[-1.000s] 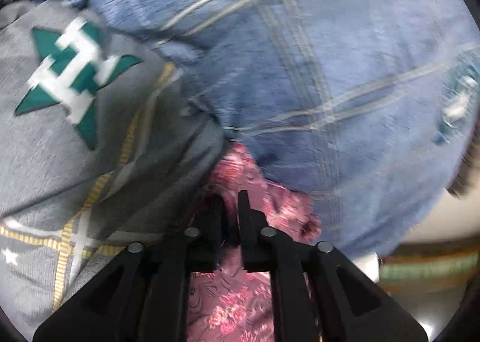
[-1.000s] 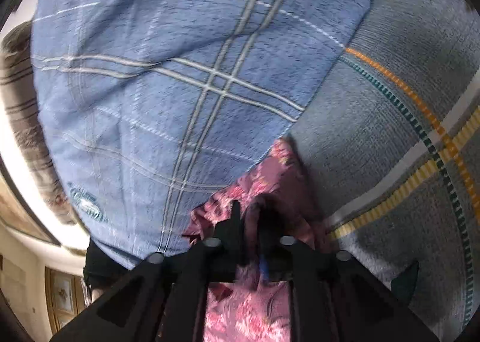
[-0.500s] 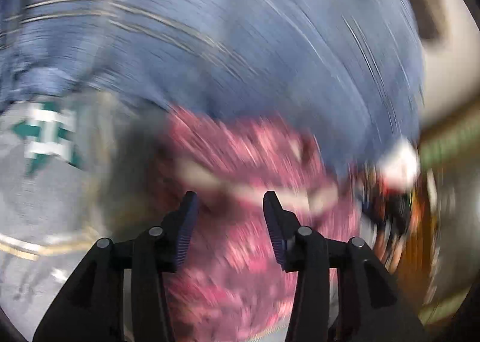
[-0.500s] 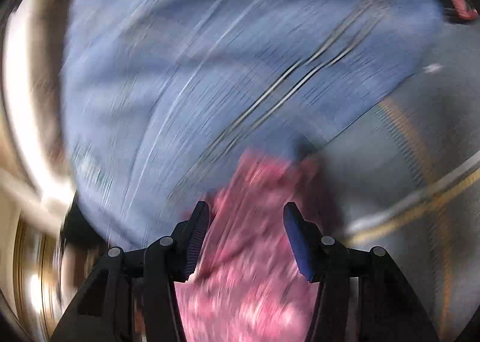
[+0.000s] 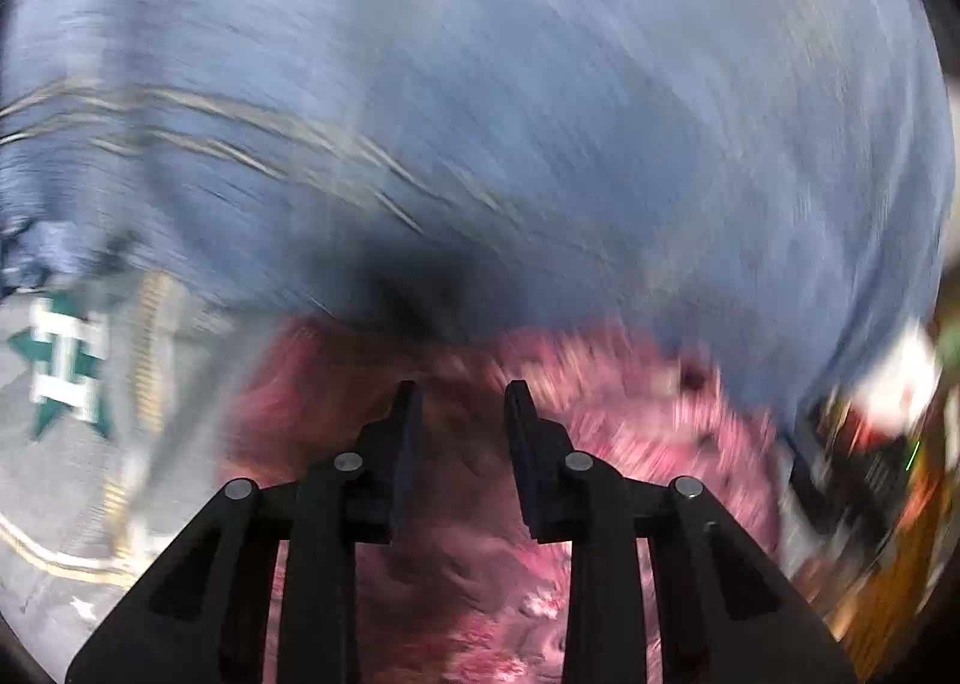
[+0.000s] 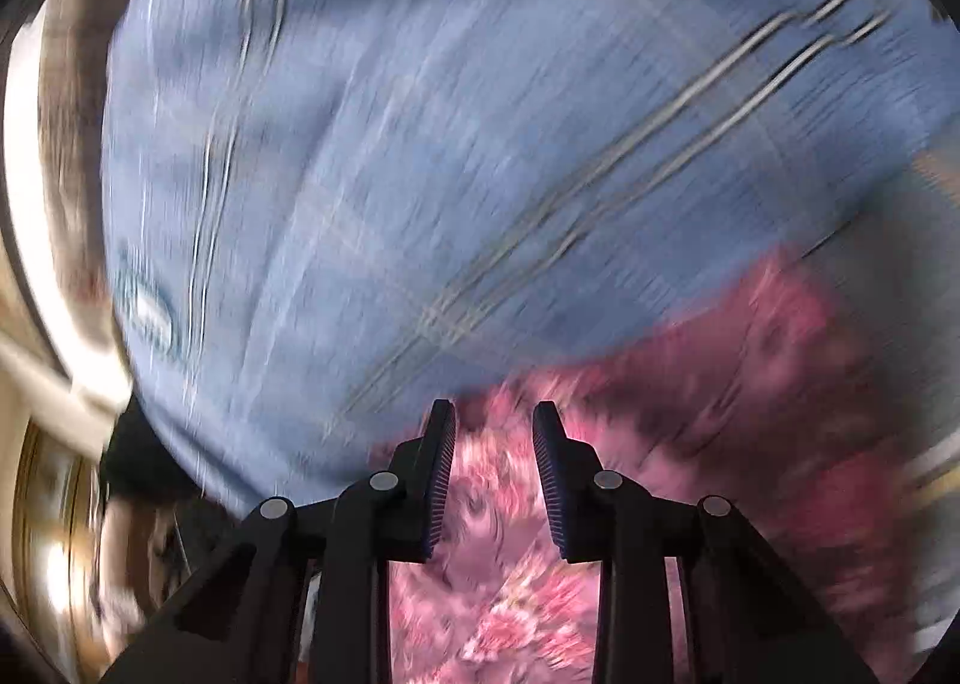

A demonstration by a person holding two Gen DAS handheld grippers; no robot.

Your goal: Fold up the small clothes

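Left gripper [image 5: 459, 393] fingers apart w/ a clear gap, nothing between them; right gripper [image 6: 492, 414] likewise parted, ribbed blue pads [image 6: 441, 480] bare; a sec ago both were pinched shut on the pink floral garment [image 5: 480, 564], half a sec ago spread wider than now, so they've let go and narrowed a bit; that garment lies loose under and just ahead of both grippers, crumpled, red-pink flower print, pale patches, heavily blurred in both views; its far edge meets the blue plaid cloth [image 6: 450, 144], thin pale double stripes crossing it, which fills most of each view; left of it, in the left wrist view, grey fabric [image 5: 90, 474] w/ a green-and-white star emblem [image 5: 63, 363] and yellow lines; room edges just smeared: bright strip and brownish-gold shapes at left of the right wrist view, can't tell what.
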